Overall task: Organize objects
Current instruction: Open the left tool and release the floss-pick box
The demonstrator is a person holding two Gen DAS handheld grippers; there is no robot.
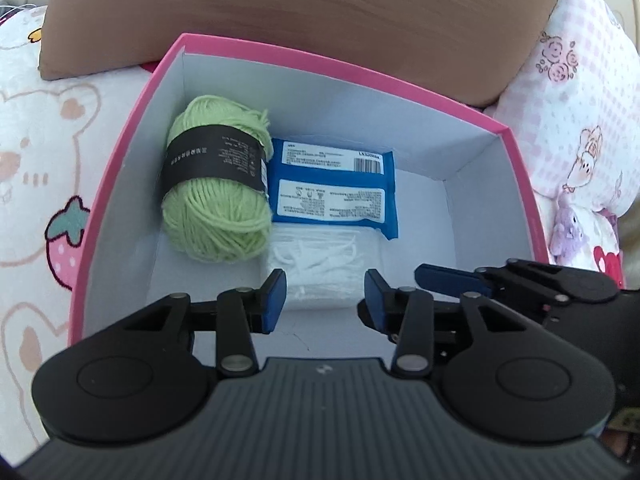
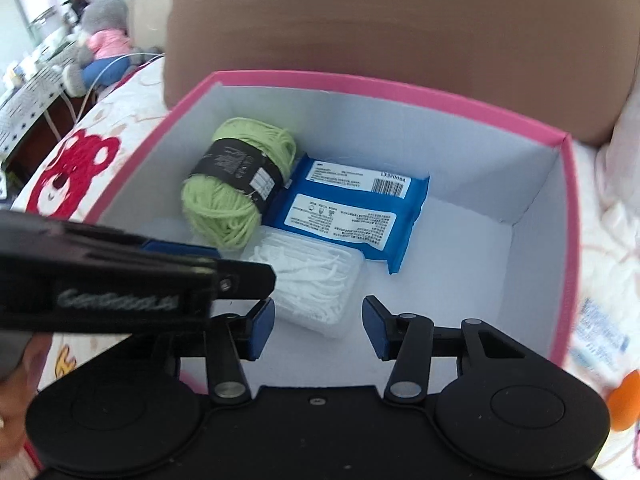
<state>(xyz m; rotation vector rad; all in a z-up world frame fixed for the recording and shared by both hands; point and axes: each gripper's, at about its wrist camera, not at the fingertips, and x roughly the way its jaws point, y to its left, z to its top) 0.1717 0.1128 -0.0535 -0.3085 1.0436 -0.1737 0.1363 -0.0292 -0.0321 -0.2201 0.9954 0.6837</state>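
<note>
A pink box (image 1: 120, 152) with a white inside sits on the bed. In it lie a green yarn ball (image 1: 216, 184) with a black band, a blue wipes pack (image 1: 332, 188) and a clear box of white floss picks (image 1: 320, 264). My left gripper (image 1: 325, 296) hovers low over the near end of the floss box, jaws slightly apart and pads not pressing on it. My right gripper (image 2: 319, 322) stands open and empty inside the box's near side, just short of the floss box (image 2: 316, 280). The left gripper's black body crosses the right wrist view from the left.
A brown pillow (image 1: 300, 12) leans behind the box. Cartoon-print bedding (image 1: 36, 168) surrounds it. An orange object (image 2: 624, 400) and a blurred packet (image 2: 600, 328) lie to the right of the box. A plush toy (image 2: 100, 40) sits far left. The box's right half (image 2: 460, 264) is bare.
</note>
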